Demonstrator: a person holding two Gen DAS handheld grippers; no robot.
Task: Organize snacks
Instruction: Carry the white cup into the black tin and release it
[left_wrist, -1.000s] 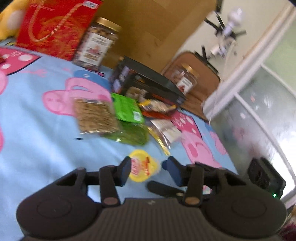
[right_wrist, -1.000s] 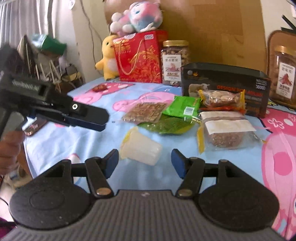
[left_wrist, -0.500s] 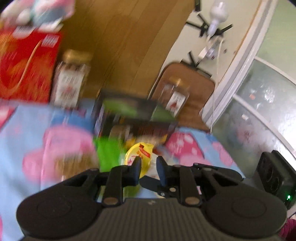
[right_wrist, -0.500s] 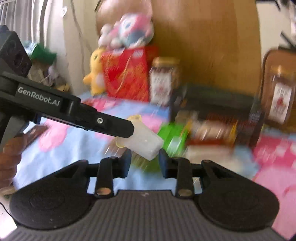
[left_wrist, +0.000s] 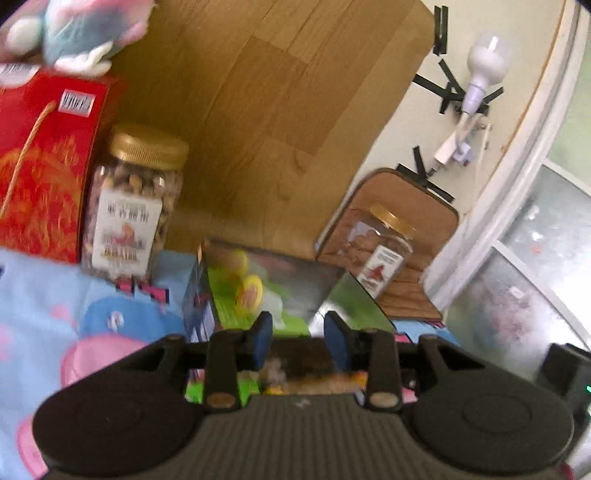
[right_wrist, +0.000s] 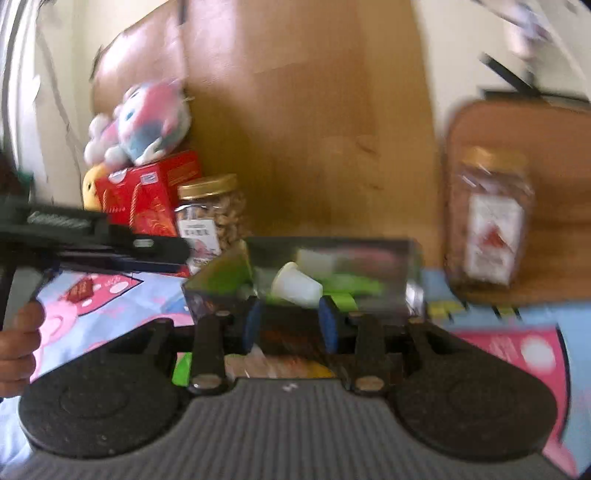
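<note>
Lying beyond both grippers' spread fingers, the jelly cup (right_wrist: 295, 287) sits on the black box (right_wrist: 388, 258); labels blur unreadably.

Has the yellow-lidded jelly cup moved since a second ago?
Yes. The jelly cup was on the blue cloth, in front of the dark box. Now it sits on that box, beyond the open left gripper.

Your right claw (right_wrist: 290, 325) hangs with its blue pads parted just below the white jelly cup (right_wrist: 295, 285) lying on the dark box (right_wrist: 388, 254), the left claw (right_wrist: 110, 245) reaching in alongside.
</note>
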